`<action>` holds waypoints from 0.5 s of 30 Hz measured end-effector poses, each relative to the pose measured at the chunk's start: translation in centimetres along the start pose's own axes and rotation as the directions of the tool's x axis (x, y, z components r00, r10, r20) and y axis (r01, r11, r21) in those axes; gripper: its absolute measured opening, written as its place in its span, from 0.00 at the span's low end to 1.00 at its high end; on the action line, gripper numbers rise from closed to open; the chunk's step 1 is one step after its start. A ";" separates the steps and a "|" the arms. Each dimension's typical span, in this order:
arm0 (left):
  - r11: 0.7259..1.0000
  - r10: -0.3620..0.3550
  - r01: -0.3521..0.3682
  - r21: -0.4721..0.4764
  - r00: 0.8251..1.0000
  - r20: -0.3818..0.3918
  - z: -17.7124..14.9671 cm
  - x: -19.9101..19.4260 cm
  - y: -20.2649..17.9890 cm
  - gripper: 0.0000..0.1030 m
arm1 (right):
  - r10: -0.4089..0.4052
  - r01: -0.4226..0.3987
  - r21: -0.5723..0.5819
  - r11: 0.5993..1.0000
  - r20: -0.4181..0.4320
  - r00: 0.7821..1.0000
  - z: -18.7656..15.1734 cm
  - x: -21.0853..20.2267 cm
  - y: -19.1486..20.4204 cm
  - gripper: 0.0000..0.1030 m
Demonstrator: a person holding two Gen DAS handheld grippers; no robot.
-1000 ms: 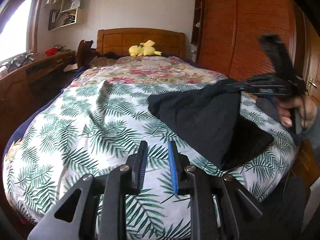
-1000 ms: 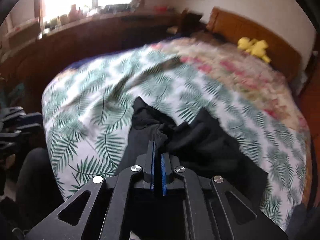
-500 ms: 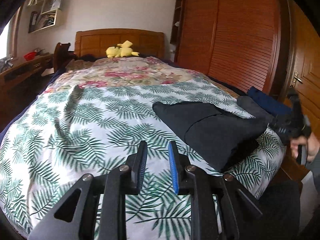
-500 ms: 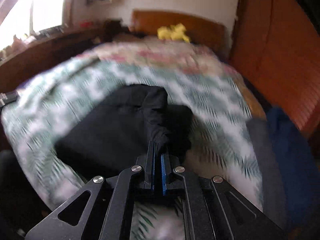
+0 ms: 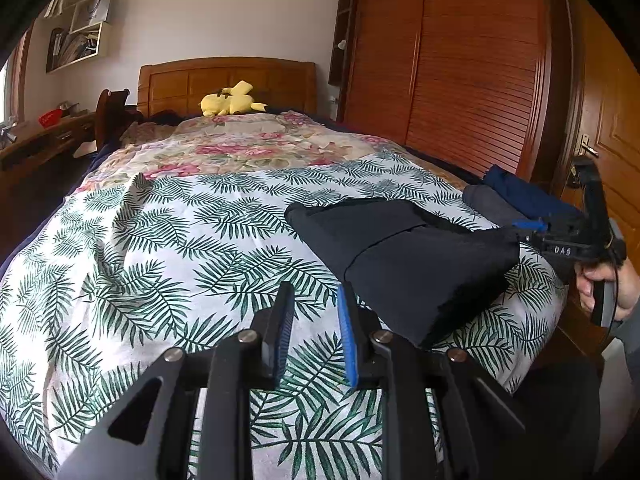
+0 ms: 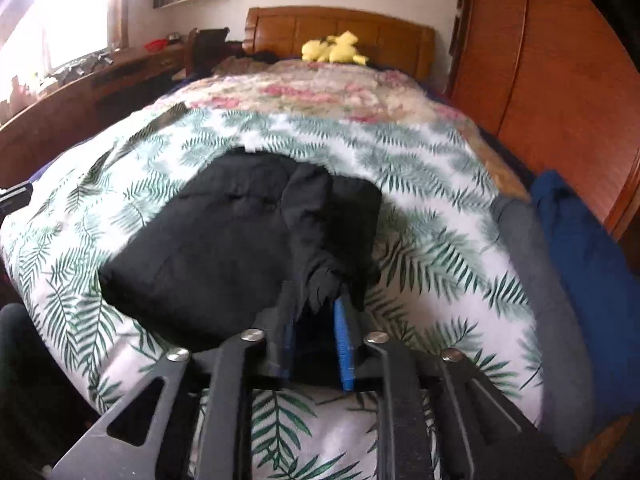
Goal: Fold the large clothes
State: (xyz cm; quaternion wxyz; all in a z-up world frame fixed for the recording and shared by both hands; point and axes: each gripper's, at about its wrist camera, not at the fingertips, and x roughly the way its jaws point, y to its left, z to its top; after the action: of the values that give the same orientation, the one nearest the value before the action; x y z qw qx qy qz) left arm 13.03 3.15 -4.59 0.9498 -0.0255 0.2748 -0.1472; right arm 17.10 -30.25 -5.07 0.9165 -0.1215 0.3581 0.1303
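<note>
A folded black garment (image 5: 404, 252) lies on the leaf-print bedspread (image 5: 160, 248) near the bed's right front corner; it also shows in the right wrist view (image 6: 224, 240). My left gripper (image 5: 314, 328) is open and empty, hovering over the bedspread just left of the garment. My right gripper (image 6: 316, 320) has its jaws parted, with a bunched corner of the black garment (image 6: 324, 280) still lying between the fingertips. The right gripper also shows in the left wrist view (image 5: 528, 228) at the garment's right edge.
Folded grey (image 5: 488, 200) and navy (image 5: 524, 192) clothes are stacked at the bed's right edge, also in the right wrist view (image 6: 580, 248). A yellow plush toy (image 5: 230, 100) sits by the headboard. A wooden wardrobe (image 5: 460, 60) stands right, a desk (image 6: 80, 84) left.
My right gripper carried the black garment to the bed's right front corner, laid it down and opened its jaws. The left gripper stayed open, and its view swung right.
</note>
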 end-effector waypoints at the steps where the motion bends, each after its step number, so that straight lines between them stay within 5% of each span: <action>1: 1.000 0.000 0.000 0.002 1.000 -0.001 0.0 0.0 -0.1 0.19 | -0.001 0.001 -0.004 1.000 0.011 1.000 0.4 -0.2 0.2 0.31; 3: 1.000 0.001 -0.001 0.005 1.000 -0.004 -0.1 0.2 -0.1 0.19 | 0.013 -0.013 -0.010 1.000 0.043 0.999 1.3 -0.7 1.0 0.42; 7: 1.000 0.000 0.000 0.008 1.000 -0.011 -0.1 0.4 -0.2 0.19 | 0.072 -0.070 -0.026 0.997 0.083 0.994 3.0 -0.9 3.1 0.44; 15: 1.000 -0.001 0.001 0.017 1.000 -0.020 -0.1 1.0 -0.3 0.19 | 0.245 -0.243 -0.097 0.965 0.010 0.969 3.7 2.1 8.6 0.44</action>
State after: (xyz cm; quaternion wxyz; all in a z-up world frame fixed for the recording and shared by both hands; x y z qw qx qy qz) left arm 13.73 2.59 -5.19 0.9471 -0.0161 0.2832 -0.1502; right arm 18.07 -20.72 -4.97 0.8905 -0.1187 0.3538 0.2603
